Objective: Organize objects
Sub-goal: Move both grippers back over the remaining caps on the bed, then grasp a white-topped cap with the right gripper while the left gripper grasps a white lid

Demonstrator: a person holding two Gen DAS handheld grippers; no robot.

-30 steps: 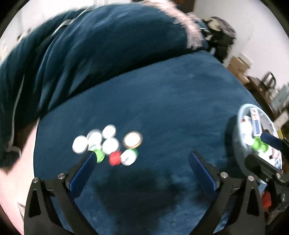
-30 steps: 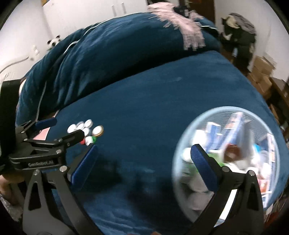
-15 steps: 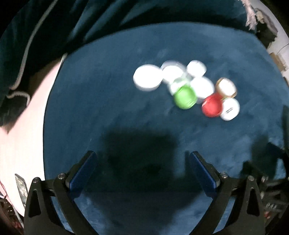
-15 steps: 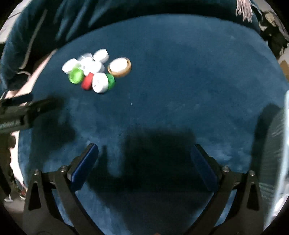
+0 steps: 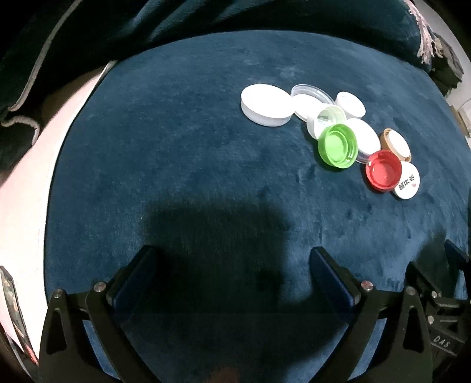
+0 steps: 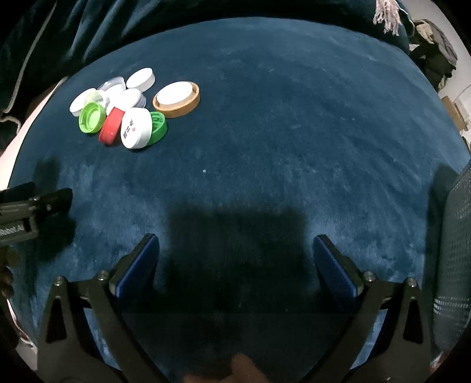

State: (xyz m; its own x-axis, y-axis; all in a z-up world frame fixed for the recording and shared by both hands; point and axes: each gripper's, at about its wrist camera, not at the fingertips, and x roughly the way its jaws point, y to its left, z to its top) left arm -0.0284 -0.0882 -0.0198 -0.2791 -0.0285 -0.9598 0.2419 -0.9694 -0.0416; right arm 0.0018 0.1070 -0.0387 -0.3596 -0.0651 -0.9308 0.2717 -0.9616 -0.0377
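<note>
Left tool [image 5: 232, 262]: blue pads spread wide, nothing between them, hovering over bare blue velvet. Right tool [image 6: 235, 250]: same, pads apart and empty, over its own shadow.

Surface is a bed [image 5: 176, 147] with dark blue plush cover; rumpled blue blanket [image 5: 206, 23] at the far edge.

Cap cluster sits far-right in the left view, far-left in the right view, well apart from both tools. In the left view the cluster's long axis runs diagonally, far-left down to near-right:
- large white lid [image 5: 267, 104], flat, closed face up, at the far-left end
- clear lid [image 5: 309, 95] touching it, partly under a second white lid
- small white cap [image 5: 351, 104] beyond that
- translucent cap [image 5: 326, 119], tilted, open side up
- green cap [image 5: 338, 146], open side up, leaning on the translucent one, overlapping a white lid [image 5: 366, 138]
- tan-rimmed lid [image 5: 396, 145], white centre facing up
- red cap [image 5: 383, 170], open side up in the left view; the right view shows it tilted on edge
- printed white cap [image 5: 407, 184] at the near-right end, tilted, printed face toward the right camera
- second green cap [image 6: 157, 127], seen only in the right view, propped against the printed cap, open side facing right

Mesh basket [image 6: 453, 259] at the right view's right edge, contents not visible. Left tool's body shows at that view's left edge. Pink sheet [image 5: 23, 206] on the left view's left side.
</note>
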